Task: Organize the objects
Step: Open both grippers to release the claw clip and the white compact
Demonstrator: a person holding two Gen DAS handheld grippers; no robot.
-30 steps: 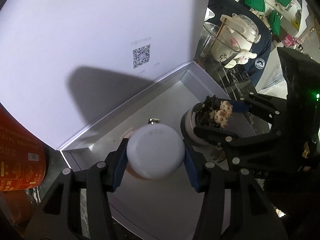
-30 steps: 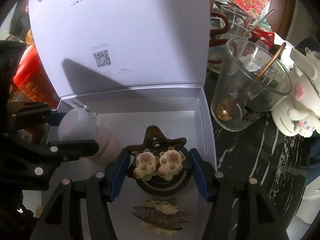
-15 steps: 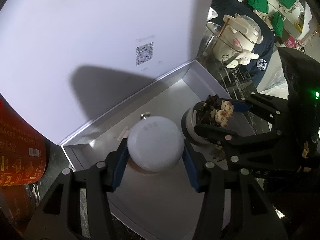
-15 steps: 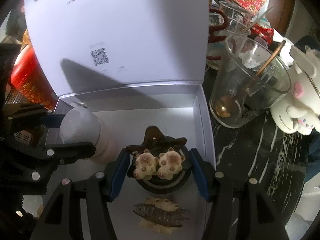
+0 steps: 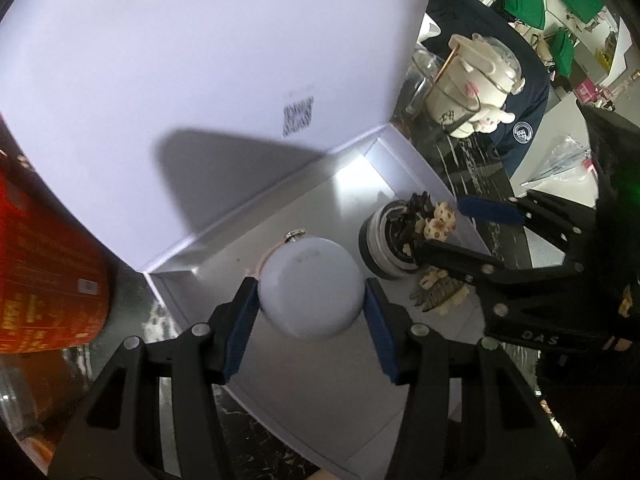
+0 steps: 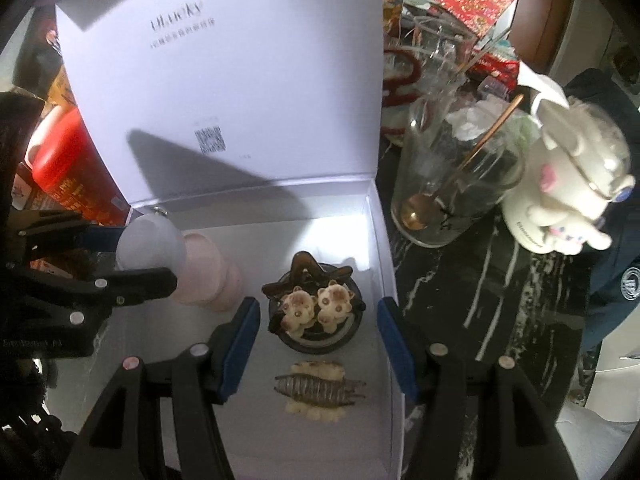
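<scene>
Left wrist view: my left claw (image 5: pixel 311 312) grips the pale, matte white rounded cap of a pink bottle-shaped object (image 5: pixel 311 286), blue pads on either side of its widest part, over the left end of the open white cardboard gift box (image 5: pixel 304 392). From the right wrist view the pink body (image 6: pixel 208 276) appears to rest on the box floor. I judge it light and rigid, but the smooth dome could slip, so holding at the widest part is best.

My right claw (image 6: pixel 318 346) stands wide and holds nothing, its pads apart on either side of the dark round tin topped with two cream bear-shaped hair clips (image 6: pixel 316 312). A striped cream hair claw (image 6: pixel 318 390) lies just in front.

The upright lid (image 6: pixel 224 80) blocks the rear. The right wall lies close beside the tin, with a clear glass cup holding a copper spoon (image 6: pixel 452 176) just outside. Open floor remains between the bottle and the tin.
</scene>
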